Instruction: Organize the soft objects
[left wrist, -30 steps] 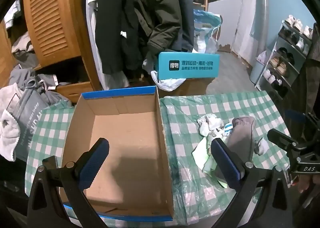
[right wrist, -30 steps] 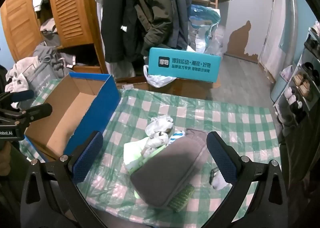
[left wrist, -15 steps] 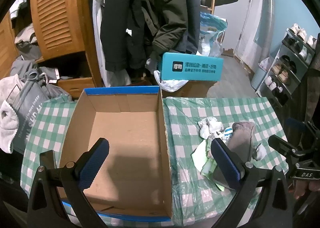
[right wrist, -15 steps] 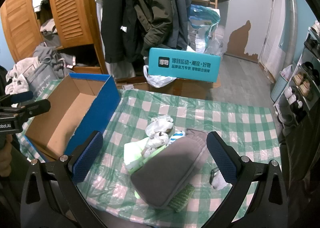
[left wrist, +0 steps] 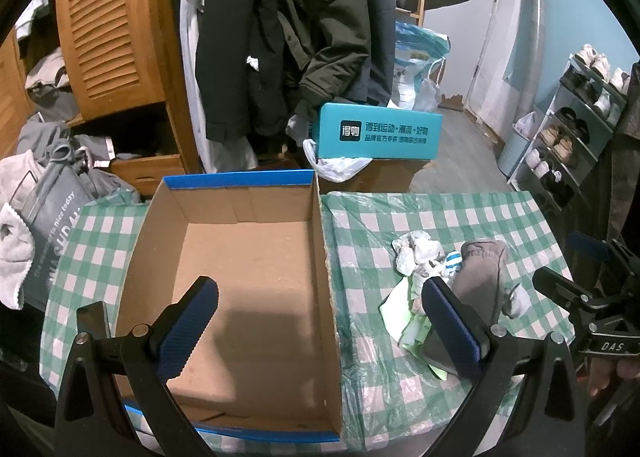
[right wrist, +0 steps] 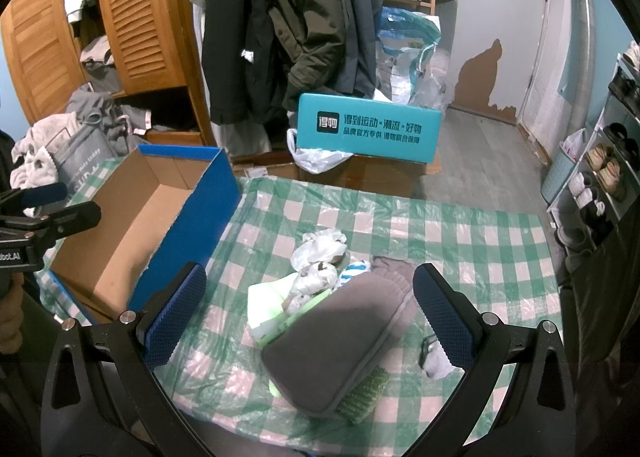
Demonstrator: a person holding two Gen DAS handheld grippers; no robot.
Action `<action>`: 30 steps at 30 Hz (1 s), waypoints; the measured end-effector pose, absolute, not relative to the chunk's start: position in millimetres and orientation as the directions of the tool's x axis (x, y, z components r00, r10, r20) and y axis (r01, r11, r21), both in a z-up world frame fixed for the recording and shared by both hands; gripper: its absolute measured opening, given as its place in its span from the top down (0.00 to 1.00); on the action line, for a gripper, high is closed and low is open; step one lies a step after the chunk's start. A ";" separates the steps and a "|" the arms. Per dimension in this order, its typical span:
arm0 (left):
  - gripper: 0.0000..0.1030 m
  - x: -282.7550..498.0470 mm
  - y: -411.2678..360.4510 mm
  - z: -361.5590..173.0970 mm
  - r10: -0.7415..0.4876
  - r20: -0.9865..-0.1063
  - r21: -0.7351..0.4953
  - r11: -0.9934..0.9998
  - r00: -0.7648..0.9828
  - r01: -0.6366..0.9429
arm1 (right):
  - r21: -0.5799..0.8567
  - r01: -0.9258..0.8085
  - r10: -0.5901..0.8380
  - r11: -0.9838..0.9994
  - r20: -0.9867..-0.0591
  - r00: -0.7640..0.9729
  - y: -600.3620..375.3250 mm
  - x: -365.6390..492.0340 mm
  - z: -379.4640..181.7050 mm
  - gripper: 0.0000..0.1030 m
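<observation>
The right gripper (right wrist: 308, 311) hung above the small heap of soft things with its jaws spread wide and nothing between them; directly below and ahead of it lay the grey pouch (right wrist: 340, 341), its long body running diagonally from near the left finger toward the right one. Just beyond the pouch, further from the claw, sat the crumpled white socks (right wrist: 318, 257), with pale green cloth (right wrist: 264, 307) pressed under the pouch's left edge and a green knitted piece (right wrist: 366, 389) poking out at its near corner. The left gripper (left wrist: 316, 325) was likewise wide open and empty, hovering over the cardboard box (left wrist: 248, 273), whose bare floor lay right under its fingers, the heap off beyond its right finger on the checked tablecloth (left wrist: 460, 217). The pouch looked light and padded, likely to sag if caught by one end, so a pinch across its narrow middle seemed the safest hold. The socks would probably squash to almost nothing and want a deep bite into the bunch. The thin cloth might slide on the plastic-covered tablecloth and could be dragged along with the pouch.
</observation>
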State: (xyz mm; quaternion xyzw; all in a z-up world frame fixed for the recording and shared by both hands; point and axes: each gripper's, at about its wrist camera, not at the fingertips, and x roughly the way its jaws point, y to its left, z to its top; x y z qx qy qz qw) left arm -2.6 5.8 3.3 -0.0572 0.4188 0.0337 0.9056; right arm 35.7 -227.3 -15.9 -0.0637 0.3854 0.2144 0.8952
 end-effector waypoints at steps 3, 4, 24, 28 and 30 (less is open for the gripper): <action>0.00 -2.7 3.7 3.1 0.010 -0.765 -0.076 0.992 0.644 -0.105 | 0.051 -0.433 0.334 0.900 -0.718 0.610 -227.5 35.7 -16.1 0.01; 0.00 -2.7 3.3 2.9 0.010 -0.765 -0.075 0.992 0.644 -0.104 | 0.051 -0.433 0.334 0.900 -0.718 0.610 -227.6 35.6 -16.2 0.01; 0.00 -3.4 1.6 1.7 0.008 -0.765 -0.076 0.992 0.644 -0.103 | 0.052 -0.433 0.334 0.900 -0.720 0.608 -226.8 35.8 -17.3 0.01; 0.00 -3.3 1.7 1.9 0.007 -0.764 -0.076 0.992 0.645 -0.101 | 0.052 -0.433 0.334 0.900 -0.721 0.607 -226.4 35.7 -17.5 0.01; 0.00 -3.1 2.0 2.0 0.008 -0.765 -0.076 0.992 0.644 -0.103 | 0.052 -0.433 0.334 0.900 -0.721 0.607 -226.3 35.8 -17.7 0.01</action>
